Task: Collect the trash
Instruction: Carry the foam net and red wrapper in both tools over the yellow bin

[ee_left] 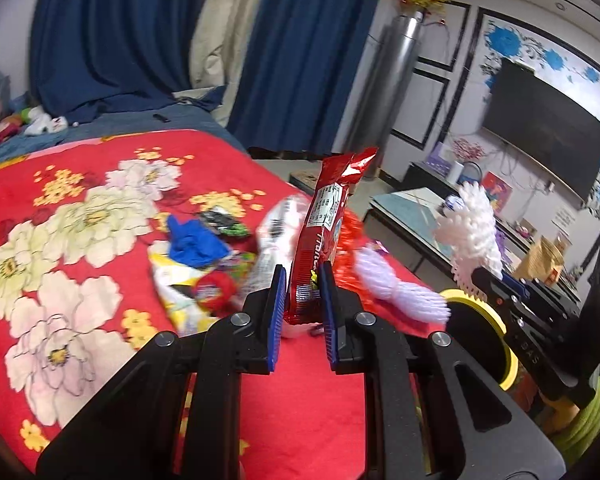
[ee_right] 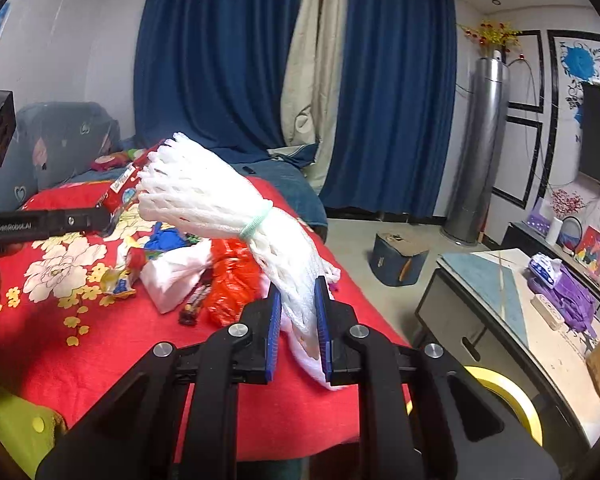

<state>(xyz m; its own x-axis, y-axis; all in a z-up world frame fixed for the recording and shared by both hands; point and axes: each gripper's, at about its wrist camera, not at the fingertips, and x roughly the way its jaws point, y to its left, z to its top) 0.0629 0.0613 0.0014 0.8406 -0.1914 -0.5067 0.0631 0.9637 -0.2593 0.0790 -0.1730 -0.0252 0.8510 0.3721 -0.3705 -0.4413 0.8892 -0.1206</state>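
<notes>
My left gripper (ee_left: pixel 303 280) is shut on a red snack wrapper (ee_left: pixel 327 216) and holds it upright above the red flowered blanket (ee_left: pixel 60 248). My right gripper (ee_right: pixel 298 292) is shut on a bundle of white foam fruit netting (ee_right: pixel 220 200) tied with a green band, lifted above the blanket. That bundle also shows at the right of the left wrist view (ee_left: pixel 472 232). Loose trash lies on the blanket: a blue glove (ee_left: pixel 194 242), a white bag (ee_right: pixel 176 272), an orange-red bag (ee_right: pixel 232 284) and small wrappers (ee_left: pixel 204 288).
A yellow-rimmed bin (ee_left: pixel 484 344) stands beside the bed's right edge, also low in the right wrist view (ee_right: pixel 504 400). A glass-topped coffee table (ee_right: pixel 500 292), a dark box on the floor (ee_right: pixel 400 256), a TV (ee_left: pixel 548 140) and blue curtains (ee_right: pixel 220 60) surround the bed.
</notes>
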